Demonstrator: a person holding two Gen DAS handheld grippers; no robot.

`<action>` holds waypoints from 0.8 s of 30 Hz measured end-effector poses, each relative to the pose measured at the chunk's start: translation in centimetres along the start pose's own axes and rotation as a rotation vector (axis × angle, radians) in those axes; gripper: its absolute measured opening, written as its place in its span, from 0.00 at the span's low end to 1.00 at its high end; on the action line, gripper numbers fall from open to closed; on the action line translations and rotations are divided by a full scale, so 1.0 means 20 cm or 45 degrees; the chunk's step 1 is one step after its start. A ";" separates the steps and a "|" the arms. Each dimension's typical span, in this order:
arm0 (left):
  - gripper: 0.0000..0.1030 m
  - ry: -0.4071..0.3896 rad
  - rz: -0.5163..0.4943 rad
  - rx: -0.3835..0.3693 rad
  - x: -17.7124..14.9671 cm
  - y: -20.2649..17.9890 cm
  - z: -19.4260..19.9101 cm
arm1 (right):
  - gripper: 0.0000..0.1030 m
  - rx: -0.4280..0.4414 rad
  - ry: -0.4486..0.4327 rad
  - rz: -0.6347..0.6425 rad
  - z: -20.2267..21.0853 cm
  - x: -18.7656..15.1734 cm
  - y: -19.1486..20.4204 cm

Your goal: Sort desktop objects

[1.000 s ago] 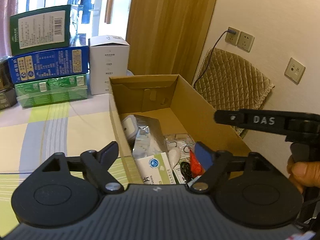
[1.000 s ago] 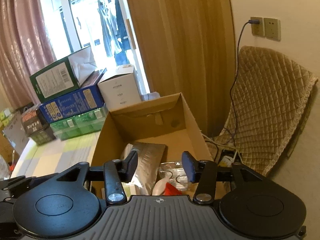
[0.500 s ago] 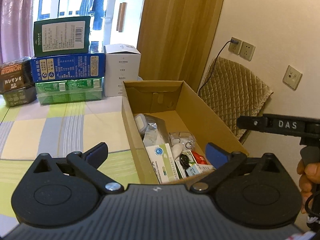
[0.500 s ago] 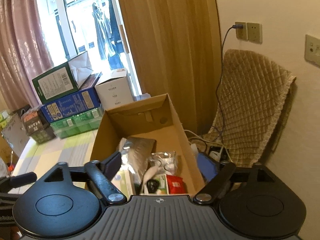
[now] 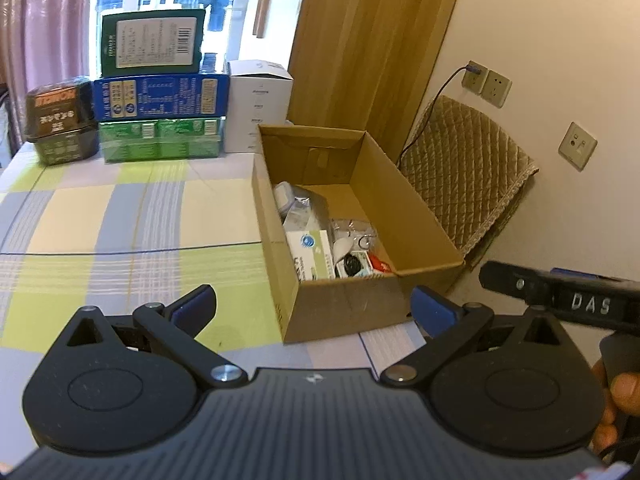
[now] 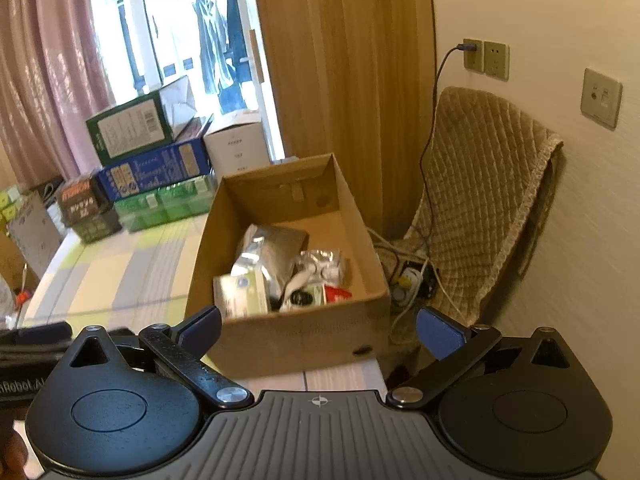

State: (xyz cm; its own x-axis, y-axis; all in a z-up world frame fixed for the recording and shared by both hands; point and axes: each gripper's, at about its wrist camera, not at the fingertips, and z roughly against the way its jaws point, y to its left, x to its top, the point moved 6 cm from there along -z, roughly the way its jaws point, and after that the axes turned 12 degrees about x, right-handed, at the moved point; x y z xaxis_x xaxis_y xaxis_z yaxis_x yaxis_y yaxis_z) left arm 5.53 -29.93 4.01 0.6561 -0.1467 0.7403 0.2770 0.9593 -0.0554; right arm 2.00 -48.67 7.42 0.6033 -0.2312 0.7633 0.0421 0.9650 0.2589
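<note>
Between both sets of fingers, nothing held: left gripper (image 5: 314, 306) and right gripper (image 6: 318, 326) spread wide, empty, just short of the cardboard box (image 6: 300, 344). Box sits at the checkered surface (image 5: 120, 216) edge, holding a silver pouch (image 6: 266, 254), medicine carton (image 5: 310, 250), small packets.

A brown cardboard box (image 5: 352, 312) was seen on a surface (image 5: 120, 216) checked in yellow, green and grey-blue; blue-padded black tongs (image 5: 314, 310) were shown; a quilted tan cloth (image 6: 488, 184) was draped nearby.
</note>
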 end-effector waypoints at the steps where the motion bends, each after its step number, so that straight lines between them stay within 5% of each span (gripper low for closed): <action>1: 0.99 -0.001 0.000 0.005 -0.01 0.00 0.02 | 0.98 -0.005 0.003 0.005 0.02 -0.02 0.01; 24: 0.99 -0.018 -0.032 0.052 -0.07 -0.03 0.17 | 0.98 -0.055 0.022 0.000 0.17 -0.14 0.04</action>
State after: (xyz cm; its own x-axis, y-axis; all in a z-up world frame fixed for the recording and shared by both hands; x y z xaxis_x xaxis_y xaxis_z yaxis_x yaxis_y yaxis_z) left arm 2.06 -29.40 5.39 0.6391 -0.1678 0.7506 0.2644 0.9644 -0.0096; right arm -2.28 -47.63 7.49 0.6168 -0.2291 0.7530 0.0760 0.9696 0.2327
